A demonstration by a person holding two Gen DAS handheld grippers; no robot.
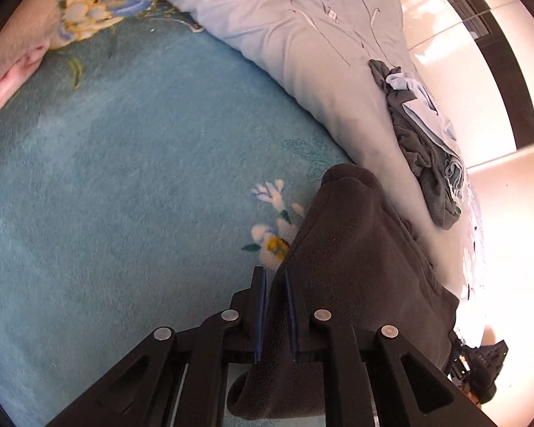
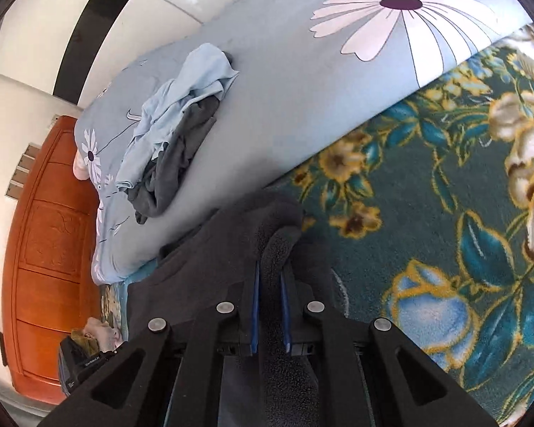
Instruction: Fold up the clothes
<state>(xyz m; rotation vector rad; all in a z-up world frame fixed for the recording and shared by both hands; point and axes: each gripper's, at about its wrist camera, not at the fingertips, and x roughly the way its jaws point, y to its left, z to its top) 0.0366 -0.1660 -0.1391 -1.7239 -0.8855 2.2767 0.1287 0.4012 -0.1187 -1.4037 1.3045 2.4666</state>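
Left gripper (image 1: 276, 277): jaws clamped on a fold of the dark fleece (image 1: 356, 267). Right gripper (image 2: 268, 267): jaws clamped on another fold of the same fleece (image 2: 231, 242). The fleece hangs between the two grippers above the teal blanket (image 1: 124, 178), near the edge of the pale blue quilt (image 1: 302, 53). On the quilt, well apart from the fleece, lies a crumpled pile (image 2: 171, 124) of light blue and grey garments. A wooden door (image 2: 46, 249) stands beyond the bed.
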